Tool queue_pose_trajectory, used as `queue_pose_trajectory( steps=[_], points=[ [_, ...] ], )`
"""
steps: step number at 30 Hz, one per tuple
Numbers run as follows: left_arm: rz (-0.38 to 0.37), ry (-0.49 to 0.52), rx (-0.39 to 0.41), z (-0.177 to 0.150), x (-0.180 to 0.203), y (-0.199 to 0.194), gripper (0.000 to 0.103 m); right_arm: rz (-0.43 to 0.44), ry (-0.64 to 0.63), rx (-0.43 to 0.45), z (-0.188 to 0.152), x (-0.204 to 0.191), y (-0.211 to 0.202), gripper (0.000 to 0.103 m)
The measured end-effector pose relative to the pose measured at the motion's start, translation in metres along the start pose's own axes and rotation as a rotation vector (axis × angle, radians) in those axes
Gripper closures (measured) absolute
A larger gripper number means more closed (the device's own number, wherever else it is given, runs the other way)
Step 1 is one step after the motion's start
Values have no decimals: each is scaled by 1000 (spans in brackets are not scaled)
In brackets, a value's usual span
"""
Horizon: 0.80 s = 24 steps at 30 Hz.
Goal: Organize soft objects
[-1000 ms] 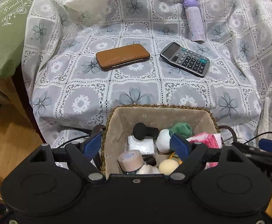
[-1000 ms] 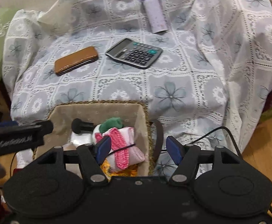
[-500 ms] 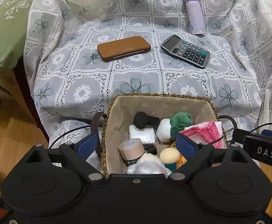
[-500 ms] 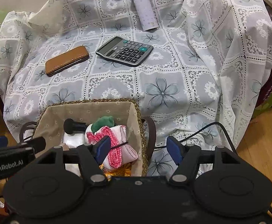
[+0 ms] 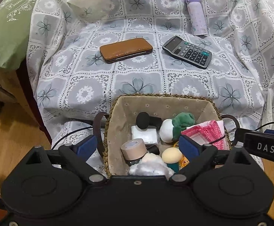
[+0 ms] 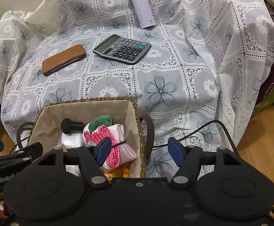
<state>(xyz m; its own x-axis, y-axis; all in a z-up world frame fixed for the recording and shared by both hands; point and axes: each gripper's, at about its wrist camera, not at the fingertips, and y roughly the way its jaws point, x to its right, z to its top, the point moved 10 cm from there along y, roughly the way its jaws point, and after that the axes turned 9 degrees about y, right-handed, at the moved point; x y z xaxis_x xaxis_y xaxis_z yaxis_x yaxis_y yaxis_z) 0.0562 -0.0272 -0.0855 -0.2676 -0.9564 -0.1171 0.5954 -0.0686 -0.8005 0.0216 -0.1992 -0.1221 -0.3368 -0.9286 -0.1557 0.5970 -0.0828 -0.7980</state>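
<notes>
Our left gripper (image 5: pixel 137 146) and right gripper (image 6: pixel 139 151) both gape wide, empty, over the basket (image 5: pixel 163 100) crammed with soft objects (image 5: pixel 205 131). Beyond lie the wallet (image 5: pixel 126 50), calculator (image 5: pixel 187 51), then bottle (image 5: pixel 196 15).

The basket's (image 5: pixel 118 124) near wall hides behind the left gripper (image 5: pixel 138 146); the green bag (image 5: pixel 5 28), perhaps paper, runs off-frame

White script reading "Beauty" stands on the green bag (image 5: pixel 7 24), far left of the brown case (image 5: pixel 126 50). "DAS" is printed on the right hand-held gripper (image 5: pixel 262 147). "GenRobot" shows on the left hand-held gripper (image 6: pixel 1 181), its ending hidden
</notes>
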Motion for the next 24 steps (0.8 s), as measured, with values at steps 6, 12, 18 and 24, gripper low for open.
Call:
queue_pose_trajectory(
  steps=[6, 12, 18, 24],
  points=[
    [-14, -5, -16, -3, 0, 1, 7, -4, -2, -2, -1, 0, 1, 37],
    [-29, -13, -47, -7, 2, 5, 7, -5, -2, -3, -1, -1, 1, 37],
    [-28, -19, -53, -8, 1, 6, 7, -6, 0, -6, -2, 0, 1, 37],
    [-25, -14, -57, -9, 1, 7, 7, -6, -1, -6, -2, 0, 2, 37]
  ],
)
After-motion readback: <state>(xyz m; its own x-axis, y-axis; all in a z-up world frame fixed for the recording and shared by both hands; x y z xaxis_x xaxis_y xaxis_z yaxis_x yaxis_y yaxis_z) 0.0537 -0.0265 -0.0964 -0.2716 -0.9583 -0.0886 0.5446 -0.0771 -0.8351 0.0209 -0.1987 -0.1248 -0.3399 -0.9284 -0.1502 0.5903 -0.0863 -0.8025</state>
